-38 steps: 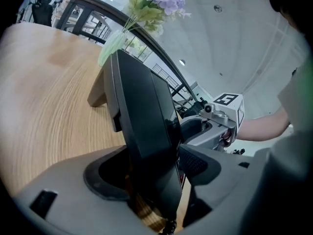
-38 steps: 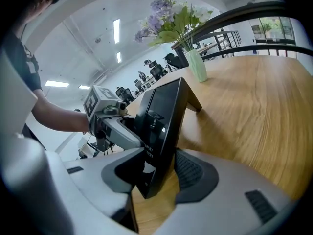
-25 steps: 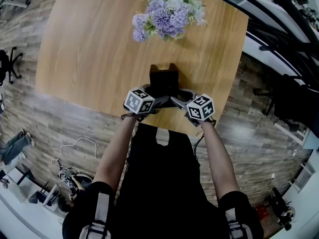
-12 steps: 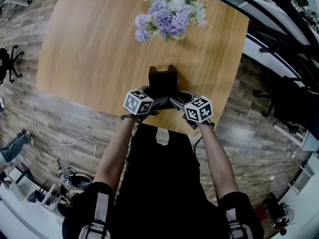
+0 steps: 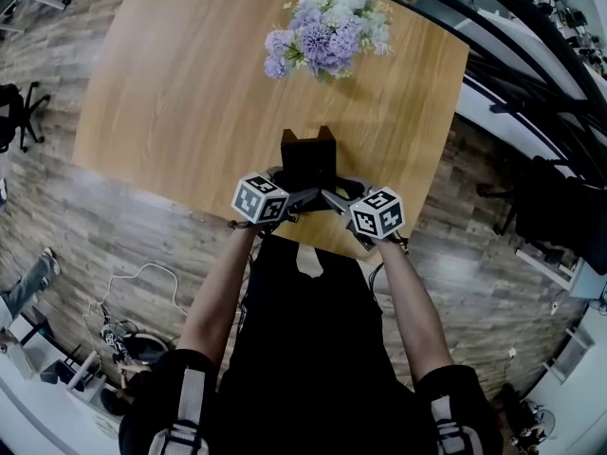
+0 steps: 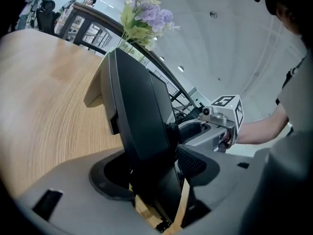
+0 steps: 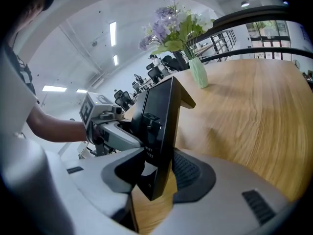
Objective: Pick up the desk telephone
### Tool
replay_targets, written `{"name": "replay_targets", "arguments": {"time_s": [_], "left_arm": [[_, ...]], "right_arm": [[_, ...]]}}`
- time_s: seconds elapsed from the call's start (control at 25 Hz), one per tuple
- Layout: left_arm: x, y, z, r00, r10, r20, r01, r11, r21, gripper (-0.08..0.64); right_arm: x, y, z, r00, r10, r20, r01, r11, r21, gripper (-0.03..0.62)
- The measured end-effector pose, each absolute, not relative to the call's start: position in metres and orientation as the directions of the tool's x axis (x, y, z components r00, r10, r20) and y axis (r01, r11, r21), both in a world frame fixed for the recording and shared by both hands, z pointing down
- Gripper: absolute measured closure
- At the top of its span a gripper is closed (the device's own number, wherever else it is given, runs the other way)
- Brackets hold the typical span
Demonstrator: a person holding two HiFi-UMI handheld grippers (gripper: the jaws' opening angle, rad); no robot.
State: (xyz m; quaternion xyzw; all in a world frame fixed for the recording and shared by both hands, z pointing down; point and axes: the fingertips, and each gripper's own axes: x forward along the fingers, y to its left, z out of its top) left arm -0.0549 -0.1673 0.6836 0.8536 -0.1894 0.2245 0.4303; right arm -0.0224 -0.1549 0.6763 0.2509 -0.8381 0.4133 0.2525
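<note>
Though they hide its near end (from overhead), left gripper (image 6: 155, 176) and right gripper (image 7: 157, 173) clamp the desk telephone (image 5: 308, 155)

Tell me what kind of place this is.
Most likely an open-plan office: there is a desk telephone at a wooden table, a black office chair on the wood-look floor, and long ceiling strip lights in the right gripper view.

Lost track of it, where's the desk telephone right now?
Head view, centre: the desk telephone is by the near edge of the table, clamped between the left gripper and right gripper, with the flowers beyond it.
</note>
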Motion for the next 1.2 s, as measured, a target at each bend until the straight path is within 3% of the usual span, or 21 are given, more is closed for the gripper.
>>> {"name": "replay_targets", "arguments": {"time_s": [1.2], "left_arm": [[0.004,-0.112,0.610,0.800,-0.311,0.513,-0.593,-0.537,0.600,0.268]], "right_arm": [[0.037,-0.103,0.605,-0.795,-0.255,0.550,-0.565,0.641,-0.519,0.409]]}}
